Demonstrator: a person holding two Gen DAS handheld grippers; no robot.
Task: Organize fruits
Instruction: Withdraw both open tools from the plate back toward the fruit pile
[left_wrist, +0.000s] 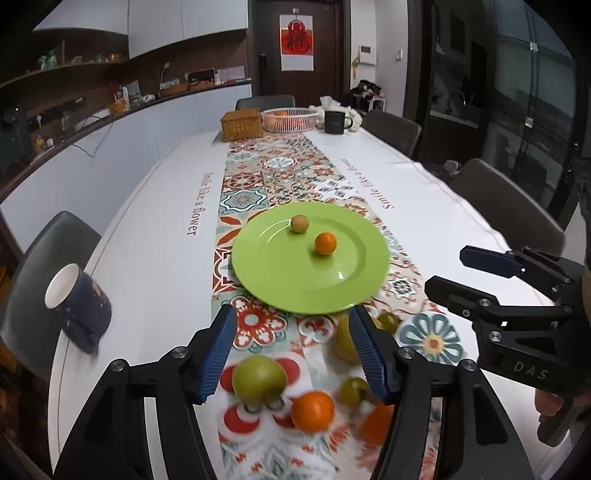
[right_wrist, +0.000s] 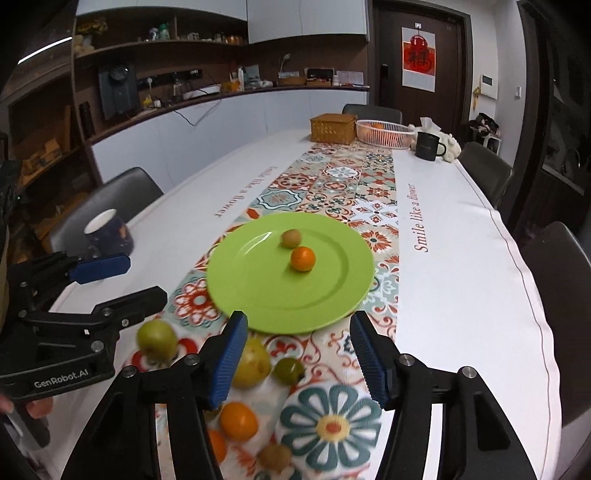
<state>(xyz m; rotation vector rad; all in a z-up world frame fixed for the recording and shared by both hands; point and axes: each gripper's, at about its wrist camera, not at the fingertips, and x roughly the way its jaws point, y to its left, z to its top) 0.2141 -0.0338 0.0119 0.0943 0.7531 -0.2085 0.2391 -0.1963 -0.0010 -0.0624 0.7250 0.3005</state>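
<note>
A green plate (left_wrist: 288, 280) (right_wrist: 258, 291) lies on the patterned runner and holds a small orange (left_wrist: 325, 243) (right_wrist: 303, 259) and a brownish kiwi (left_wrist: 299, 223) (right_wrist: 291, 237). Loose fruit lies in front of it: a green apple (left_wrist: 258, 378) (right_wrist: 157, 339), an orange (left_wrist: 312, 411) (right_wrist: 239, 421), a yellow pear (left_wrist: 345, 339) (right_wrist: 253, 363), small green fruits (left_wrist: 354, 391) (right_wrist: 289, 370) and a kiwi (right_wrist: 275, 457). My left gripper (left_wrist: 291, 350) is open and empty above the loose fruit. My right gripper (right_wrist: 299, 356) is open and empty, to the right of the left one.
A dark blue mug (left_wrist: 77, 308) (right_wrist: 109, 232) stands at the table's left edge. At the far end stand a wicker box (left_wrist: 242, 124), a white basket (left_wrist: 290, 119) with oranges, and a black mug (left_wrist: 335, 122). Chairs ring the table.
</note>
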